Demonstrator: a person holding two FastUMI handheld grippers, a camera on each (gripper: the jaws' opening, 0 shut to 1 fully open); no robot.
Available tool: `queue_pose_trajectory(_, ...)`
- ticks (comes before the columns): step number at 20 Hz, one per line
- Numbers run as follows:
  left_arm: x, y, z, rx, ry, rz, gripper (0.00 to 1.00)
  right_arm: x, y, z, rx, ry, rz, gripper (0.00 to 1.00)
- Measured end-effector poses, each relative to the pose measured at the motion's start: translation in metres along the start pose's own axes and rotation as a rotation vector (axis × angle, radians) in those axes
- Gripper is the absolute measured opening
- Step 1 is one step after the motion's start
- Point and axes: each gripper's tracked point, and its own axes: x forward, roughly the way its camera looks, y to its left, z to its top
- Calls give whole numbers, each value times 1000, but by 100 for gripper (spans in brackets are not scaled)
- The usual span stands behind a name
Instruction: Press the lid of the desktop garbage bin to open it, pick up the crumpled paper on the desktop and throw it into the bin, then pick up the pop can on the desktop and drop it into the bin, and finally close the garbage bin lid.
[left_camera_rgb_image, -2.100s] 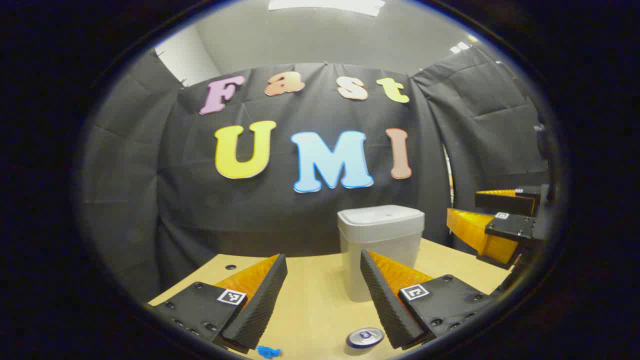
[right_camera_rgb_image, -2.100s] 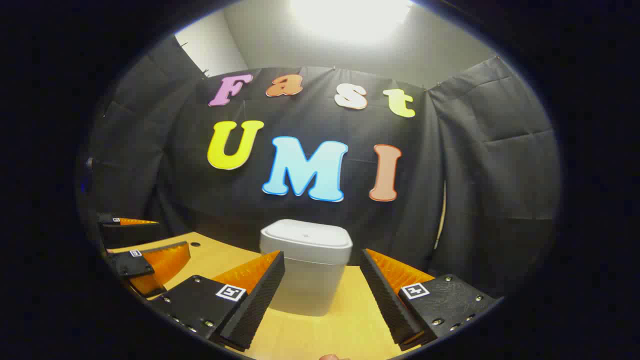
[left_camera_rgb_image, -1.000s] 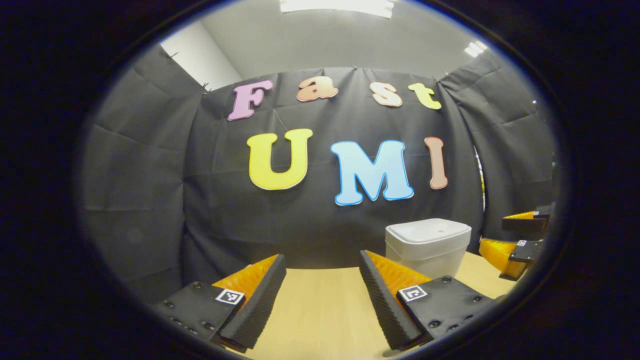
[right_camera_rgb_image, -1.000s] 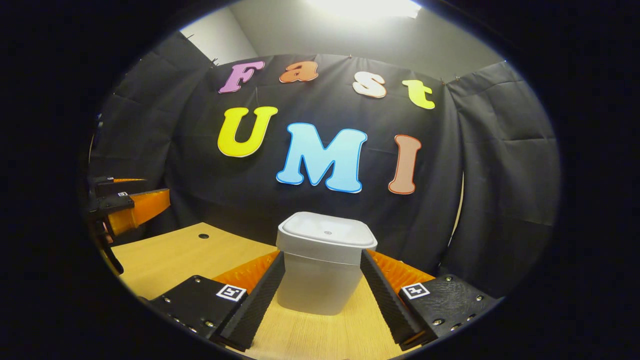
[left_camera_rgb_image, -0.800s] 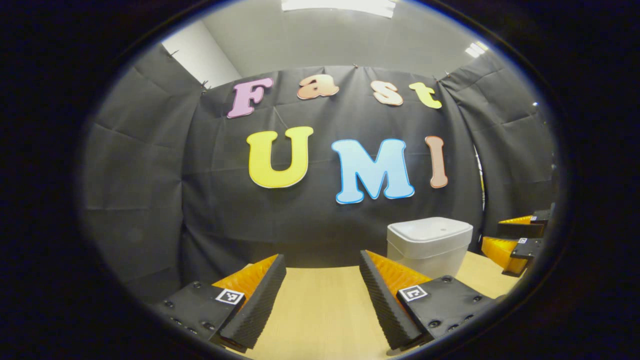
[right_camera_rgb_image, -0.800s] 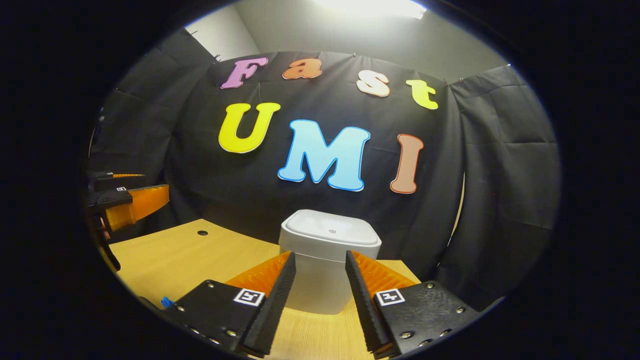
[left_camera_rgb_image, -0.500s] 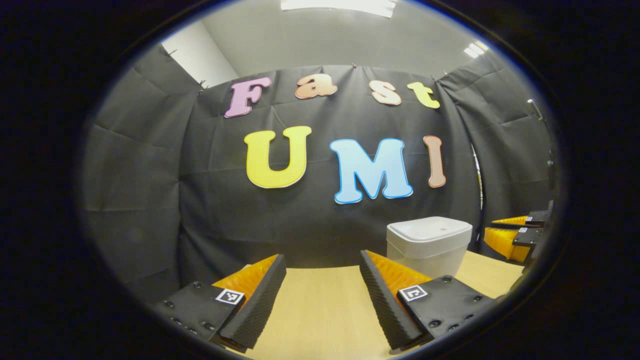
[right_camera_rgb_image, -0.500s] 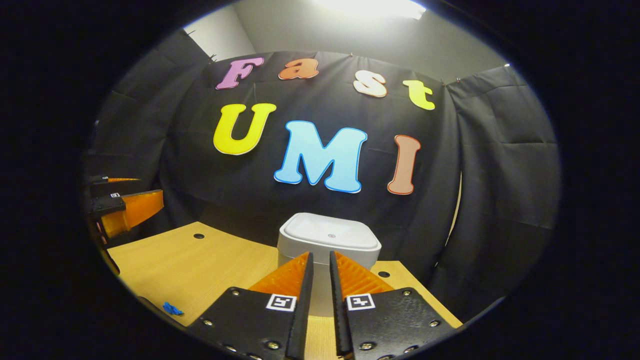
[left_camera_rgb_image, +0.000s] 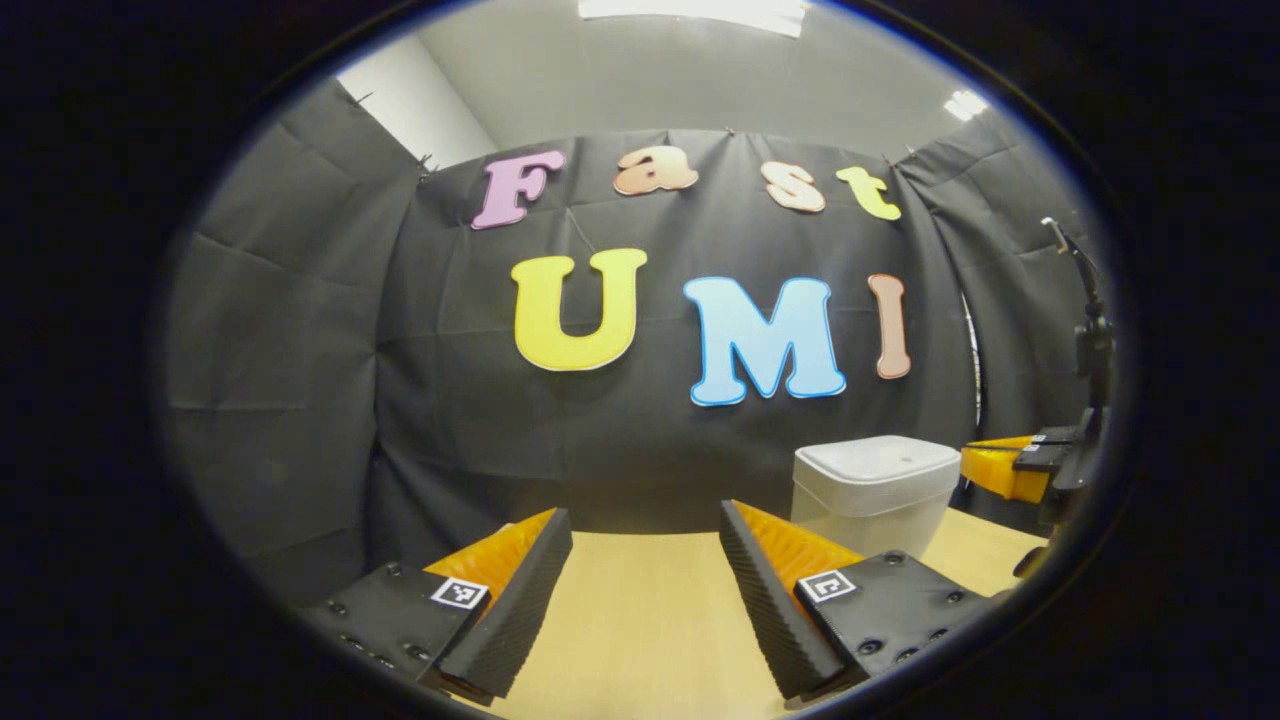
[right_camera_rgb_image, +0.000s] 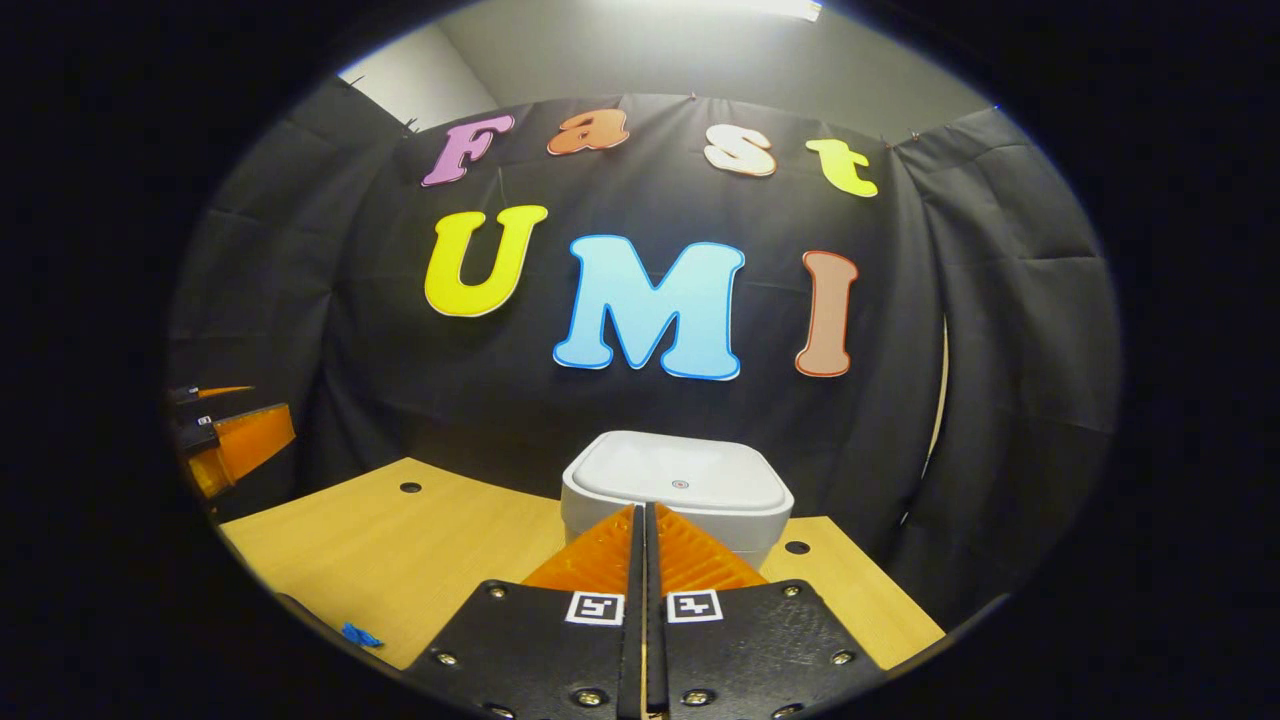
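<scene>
A white garbage bin (right_camera_rgb_image: 678, 480) with its lid down stands near the far edge of the wooden table (right_camera_rgb_image: 430, 550). My right gripper (right_camera_rgb_image: 640, 512) is shut with nothing in it, its tips just in front of the lid's near edge. In the left gripper view the same bin (left_camera_rgb_image: 875, 490) is at the right, and my left gripper (left_camera_rgb_image: 645, 525) stands open over bare table, well left of the bin. The right gripper (left_camera_rgb_image: 1000, 470) also shows beside the bin there. A small blue scrap (right_camera_rgb_image: 358, 635) lies on the table at the near left.
The black cloth wall hangs close behind the table. Two round holes (right_camera_rgb_image: 410, 488) (right_camera_rgb_image: 797, 547) are set in the tabletop near its far edge. The left gripper (right_camera_rgb_image: 225, 440) hovers at the far left of the right gripper view.
The right gripper's fingers closed from wide apart to fully together and moved up to the bin's lid. The left gripper swung left, away from the bin, and stayed open.
</scene>
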Motion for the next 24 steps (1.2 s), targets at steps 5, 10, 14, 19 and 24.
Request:
queue_pose_trajectory(5, 3, 7, -6, -3, 17, 8, 97, 43, -9, 6, 49, -1, -25, 1)
queue_pose_trajectory(10, 10, 10, -11, -7, 25, 19, 99, 78, -24, 2, 75, 23, -45, 2)
queue_pose_trajectory(14, 12, 11, -16, -19, 34, 26, 97, 92, -30, -7, 97, 53, -42, 1)
queue_pose_trajectory(19, 20, 5, -21, -20, 42, 21, 96, 94, -34, -18, 92, 84, -36, 0)
queue_pose_trajectory(24, 26, 3, -23, -16, 46, 28, 96, 95, -33, -24, 175, 91, 10, 1)
